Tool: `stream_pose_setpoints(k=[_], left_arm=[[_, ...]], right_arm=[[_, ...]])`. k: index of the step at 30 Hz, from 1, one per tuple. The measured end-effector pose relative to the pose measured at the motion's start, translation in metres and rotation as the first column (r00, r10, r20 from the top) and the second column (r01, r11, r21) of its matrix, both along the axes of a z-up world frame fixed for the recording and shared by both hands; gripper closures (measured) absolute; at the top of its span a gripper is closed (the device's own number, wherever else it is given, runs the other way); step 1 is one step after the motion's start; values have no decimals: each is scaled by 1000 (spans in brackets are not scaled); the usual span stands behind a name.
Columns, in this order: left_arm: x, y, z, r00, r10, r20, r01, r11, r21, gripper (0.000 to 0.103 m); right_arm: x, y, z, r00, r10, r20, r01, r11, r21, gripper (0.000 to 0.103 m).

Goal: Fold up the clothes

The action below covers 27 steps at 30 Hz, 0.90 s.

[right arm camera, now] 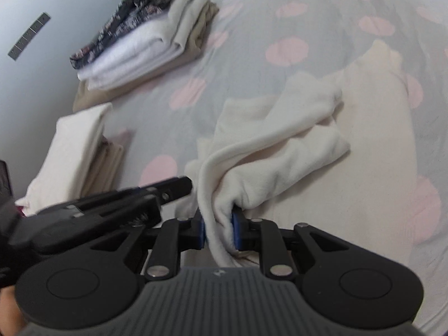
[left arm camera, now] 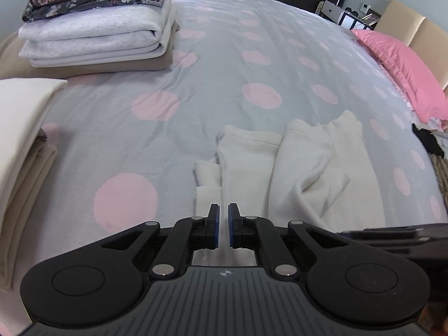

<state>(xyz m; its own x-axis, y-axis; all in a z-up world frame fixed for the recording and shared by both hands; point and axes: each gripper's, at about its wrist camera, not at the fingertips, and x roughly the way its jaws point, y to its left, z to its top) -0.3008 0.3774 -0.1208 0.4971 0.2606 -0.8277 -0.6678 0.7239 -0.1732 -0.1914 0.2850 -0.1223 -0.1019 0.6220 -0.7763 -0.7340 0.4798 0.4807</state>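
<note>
A cream fleece garment lies crumpled on the grey bedspread with pink dots. In the right wrist view the same garment runs from the bed into my right gripper, which is shut on a bunched fold of it. My left gripper hovers just above the garment's near left edge; its blue pads stand a narrow gap apart with nothing between them. The left gripper's black body also shows in the right wrist view, to the left of the right gripper.
A stack of folded clothes with a dark floral piece on top sits at the far left. A folded cream and beige pile lies at the near left. A pink pillow lies at the right by the headboard.
</note>
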Motion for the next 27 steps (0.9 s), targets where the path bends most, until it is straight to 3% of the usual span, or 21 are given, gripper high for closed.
stream_pose_setpoints(k=[3,6,14,20,21,23,27], left_arm=[[-3,3,0,1000,14,4,-14,1000,-7,99],[-4,2,1,1000,17,3,-17,1000,-7,99],[-8,-12,9,1000,-20,15,20,1000,0,99],[-17,-21,16,999,-4,44,4,1000,-10,89],[-18,-22,17,999,-2,47,2,1000,-13,89],[-21,-25,17,999,-4,48,5,1000,-21,89],[-29,-33,19,999,-1,48,2,1000,-20,89]], right_arm=[[-5,8,-14,1000,26,-2,-26,999,-36,81],[-7,6,-16,999,52,-13,-52,998,-38,73],[-14,-31,14,993,89,79,-90,996,14,53],[2,-74,24,990,-31,137,26,999,33,55],[6,-78,21,992,-46,119,44,999,19,56],[13,-81,13,995,-70,76,71,997,-6,69],[4,-74,1,998,-46,44,47,999,-10,74]])
